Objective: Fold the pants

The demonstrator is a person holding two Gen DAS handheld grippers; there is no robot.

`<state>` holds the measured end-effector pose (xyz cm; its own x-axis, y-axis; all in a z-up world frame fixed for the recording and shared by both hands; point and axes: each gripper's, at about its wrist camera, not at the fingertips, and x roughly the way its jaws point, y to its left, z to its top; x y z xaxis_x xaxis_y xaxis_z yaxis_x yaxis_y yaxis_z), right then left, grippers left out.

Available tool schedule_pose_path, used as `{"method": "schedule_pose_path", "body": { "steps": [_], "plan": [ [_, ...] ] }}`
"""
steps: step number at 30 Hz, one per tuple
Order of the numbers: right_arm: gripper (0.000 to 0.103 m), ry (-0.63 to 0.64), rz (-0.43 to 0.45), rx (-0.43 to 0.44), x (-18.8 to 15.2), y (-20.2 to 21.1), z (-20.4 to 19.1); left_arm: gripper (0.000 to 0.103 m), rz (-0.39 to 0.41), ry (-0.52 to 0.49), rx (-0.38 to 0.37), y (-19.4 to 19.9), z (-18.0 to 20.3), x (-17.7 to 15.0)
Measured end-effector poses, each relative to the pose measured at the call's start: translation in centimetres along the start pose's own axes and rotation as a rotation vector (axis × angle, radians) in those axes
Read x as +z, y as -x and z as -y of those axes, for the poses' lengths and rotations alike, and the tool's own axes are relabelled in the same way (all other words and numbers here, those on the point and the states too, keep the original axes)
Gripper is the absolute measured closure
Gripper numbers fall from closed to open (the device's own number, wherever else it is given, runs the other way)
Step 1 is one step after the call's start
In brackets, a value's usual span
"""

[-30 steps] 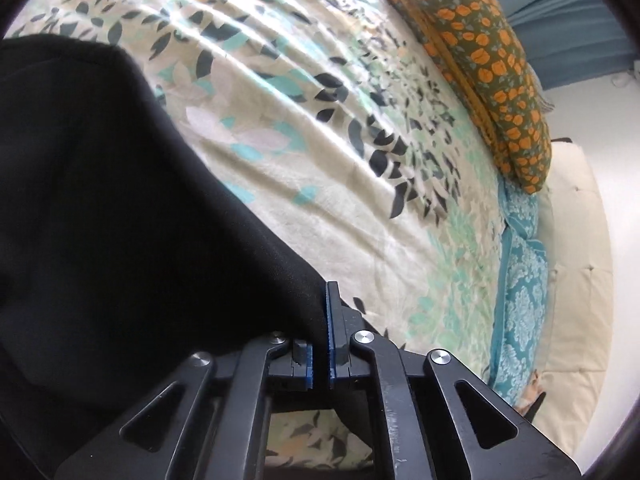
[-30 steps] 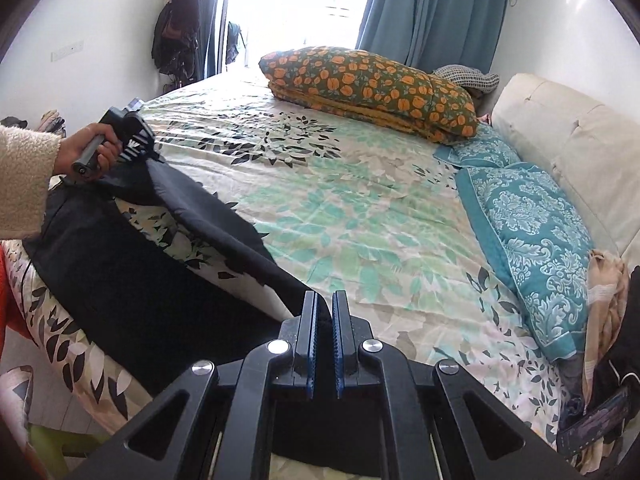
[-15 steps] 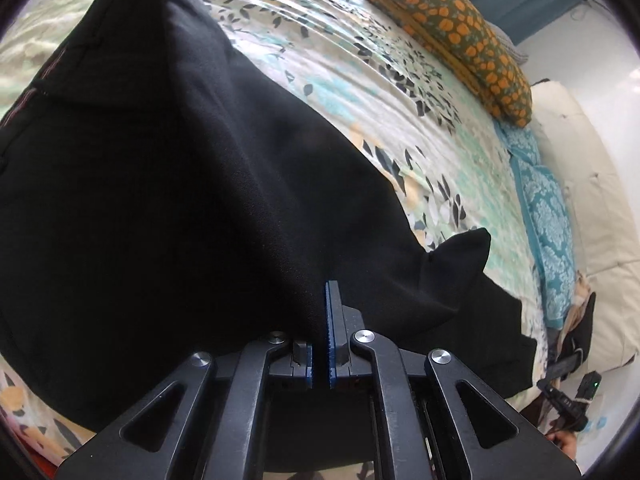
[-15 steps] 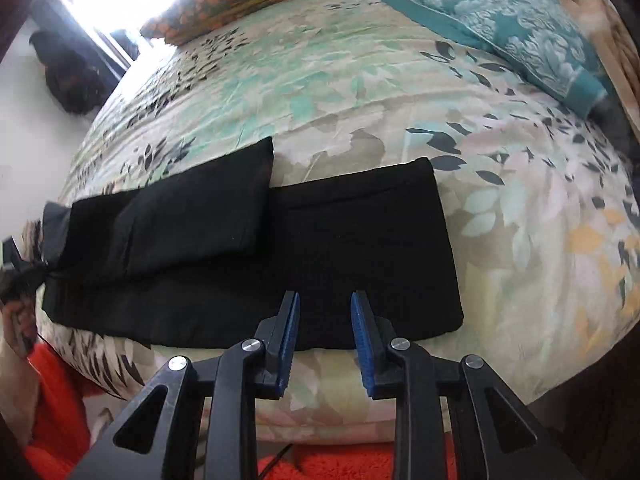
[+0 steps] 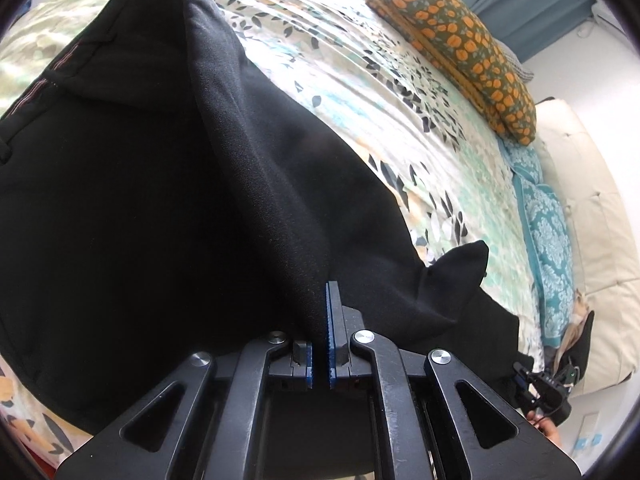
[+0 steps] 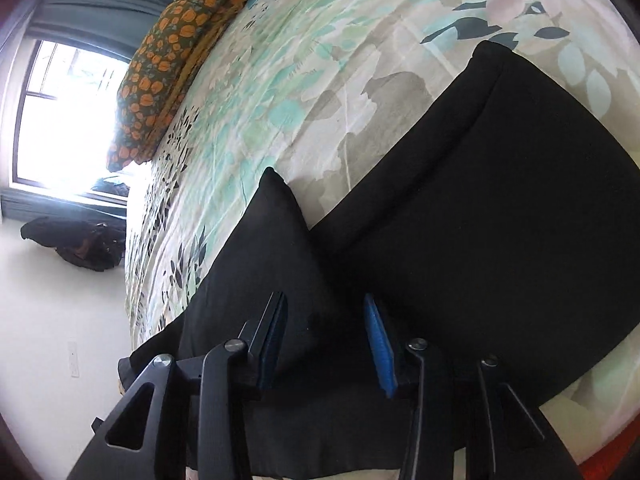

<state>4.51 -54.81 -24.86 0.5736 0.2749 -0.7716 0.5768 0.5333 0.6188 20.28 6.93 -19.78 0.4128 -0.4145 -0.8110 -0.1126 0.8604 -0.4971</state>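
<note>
Black pants (image 5: 140, 208) lie along the near edge of a bed with a floral sheet (image 5: 400, 120). My left gripper (image 5: 322, 308) is shut on a raised fold of the pants near the waist end. In the right wrist view the pants (image 6: 500, 208) lie flat, with one folded-over leg end (image 6: 264, 248) on top at the left. My right gripper (image 6: 324, 320) is open, low over the pants, with nothing between its blue pads. The right gripper also shows small in the left wrist view (image 5: 540, 388), at the far end of the pants.
An orange-patterned pillow (image 5: 460, 44) and a teal pillow (image 5: 548, 232) lie at the head of the bed, by a cream headboard (image 5: 592, 240). A window (image 6: 64, 112) and dark clothes (image 6: 76, 240) are at the far wall.
My right gripper let go of the pants leg, opened wide and dropped close over the cloth, rolling sideways. My left gripper lifted its fold and turned toward the leg ends.
</note>
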Motion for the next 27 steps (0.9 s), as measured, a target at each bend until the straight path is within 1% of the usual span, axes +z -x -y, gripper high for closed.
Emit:
{"method": "schedule_pose_path", "body": {
  "steps": [2,4,6,8,11,13,14,16,19,22,24,27],
  "plan": [
    [0.090,0.051,0.025,0.014,0.1,1.3,-0.7,0.100,0.004,-0.005,-0.001,0.4,0.2,-0.2],
    [0.090,0.151,0.076,0.017,0.2,4.1,-2.2,0.100,0.017,-0.037,-0.011,1.5,1.1,-1.0],
    [0.090,0.267,0.142,-0.033,-0.2,7.1,-3.3,0.100,0.032,-0.094,-0.014,2.6,2.4,-2.5],
    [0.090,0.318,0.166,-0.112,-0.5,8.8,-2.6,0.100,0.022,-0.121,-0.023,3.0,3.2,-4.5],
    [0.091,0.253,0.122,-0.192,-0.5,8.6,0.7,0.100,-0.025,-0.134,-0.020,2.0,4.0,-7.1],
    [0.090,0.191,0.107,-0.215,-0.5,8.6,2.8,0.100,-0.067,-0.158,-0.007,0.7,4.7,-8.2],
    [0.090,0.177,0.106,-0.229,-0.4,8.6,3.2,0.100,-0.082,-0.169,0.003,0.3,4.9,-8.7],
    [0.091,0.180,0.112,-0.266,-0.1,9.0,3.7,0.100,-0.109,-0.179,0.001,-0.3,5.2,-9.4],
    [0.091,0.166,0.137,-0.303,0.4,9.8,4.5,0.100,-0.134,-0.188,-0.022,-0.7,6.1,-9.8],
    [0.091,0.152,0.190,-0.330,0.7,11.0,5.0,0.099,-0.141,-0.221,-0.021,-1.1,7.5,-10.3],
    [0.091,0.139,0.201,-0.356,0.7,11.2,5.3,0.099,-0.148,-0.235,-0.015,-1.5,7.9,-10.7],
    [0.091,0.137,0.216,-0.393,0.7,11.4,5.3,0.098,-0.162,-0.227,-0.024,-1.8,7.8,-10.7]
  ]
}}
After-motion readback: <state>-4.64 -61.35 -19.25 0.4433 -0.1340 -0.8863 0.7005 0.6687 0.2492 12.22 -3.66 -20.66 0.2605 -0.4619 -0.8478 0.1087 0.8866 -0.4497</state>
